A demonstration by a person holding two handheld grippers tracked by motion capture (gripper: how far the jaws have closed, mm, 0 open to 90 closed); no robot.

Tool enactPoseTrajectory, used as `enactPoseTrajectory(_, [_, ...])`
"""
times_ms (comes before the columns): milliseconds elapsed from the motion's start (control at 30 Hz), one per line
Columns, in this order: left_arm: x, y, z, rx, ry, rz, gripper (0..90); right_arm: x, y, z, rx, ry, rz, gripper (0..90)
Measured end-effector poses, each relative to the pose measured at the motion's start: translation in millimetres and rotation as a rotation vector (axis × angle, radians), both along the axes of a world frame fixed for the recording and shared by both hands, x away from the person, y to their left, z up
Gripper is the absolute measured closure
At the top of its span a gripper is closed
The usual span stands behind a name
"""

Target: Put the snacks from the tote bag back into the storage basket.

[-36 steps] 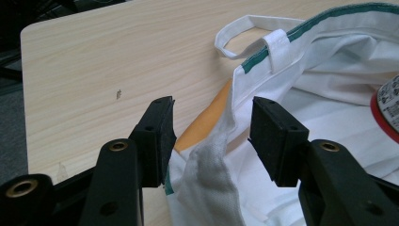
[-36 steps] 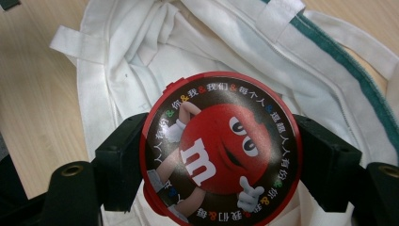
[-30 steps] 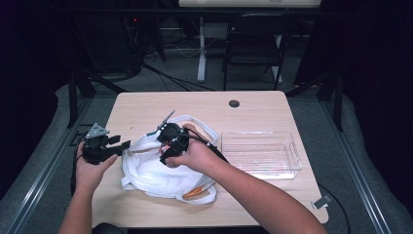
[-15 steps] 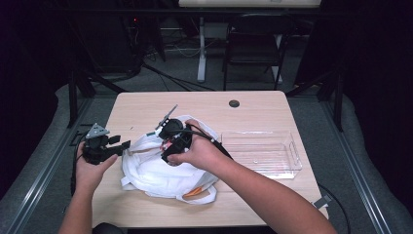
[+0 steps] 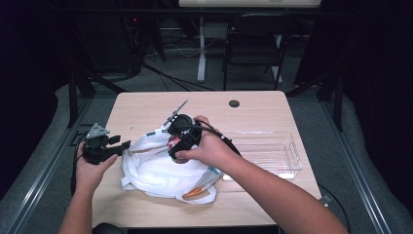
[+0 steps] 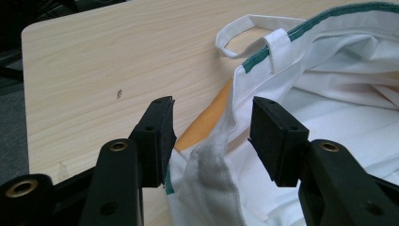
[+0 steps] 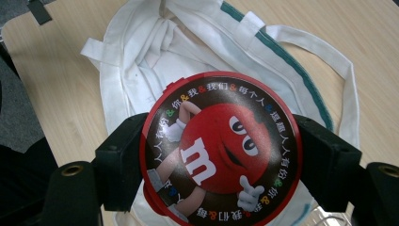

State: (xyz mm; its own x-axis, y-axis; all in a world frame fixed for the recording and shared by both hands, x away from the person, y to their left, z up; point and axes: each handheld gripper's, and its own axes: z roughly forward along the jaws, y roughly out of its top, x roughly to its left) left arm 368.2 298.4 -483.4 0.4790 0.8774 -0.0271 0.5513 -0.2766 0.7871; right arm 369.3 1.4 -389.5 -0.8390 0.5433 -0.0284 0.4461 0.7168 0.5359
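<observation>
A: Tin — where is it?
B: Clamped across its round sides by the right tool, above the white bag. Its red lid with a cartoon candy figure faces the right gripper view. In the high view the tin hangs over the bag's middle.
A: And the left tool?
B: Jaws apart, at the bag's left edge. The green-trimmed hem lies between the pads; I cannot tell whether it touches them.
A: What else is on the counter?
B: A clear tray to the right of the bag, and something orange at the bag's near edge.
</observation>
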Motion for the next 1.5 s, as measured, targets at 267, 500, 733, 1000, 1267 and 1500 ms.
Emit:
enactPoseTrajectory(267, [-0.1,-0.1,0.0,0.001,-0.001,0.001,50.3,2.4,-17.2,4.3,-0.003,-0.003,-0.022,24.8])
enactPoseTrajectory(500, [0.1,0.4,-0.3,0.006,0.002,0.000,50.3,3.1,-34.8,4.4,-0.007,-0.009,-0.040,24.8])
enactPoseTrajectory(733, [0.3,-0.6,-1.0,0.003,0.002,0.001,50.3,4.8,-50.5,8.5,-0.002,-0.009,-0.057,24.8])
enactPoseTrajectory(1000, [0.2,-0.3,-1.0,0.005,0.003,0.001,50.3,6.2,-68.9,13.7,0.000,-0.017,-0.083,24.8])
enactPoseTrajectory(1267, [0.2,-0.1,-1.3,0.005,0.005,0.002,50.3,9.9,-90.4,14.7,-0.021,-0.028,-0.115,24.8])
enactPoseTrajectory(1500, [0.3,0.2,-1.7,0.008,0.007,0.004,50.3,13.0,-110.4,10.2,-0.045,-0.038,-0.137,24.8])
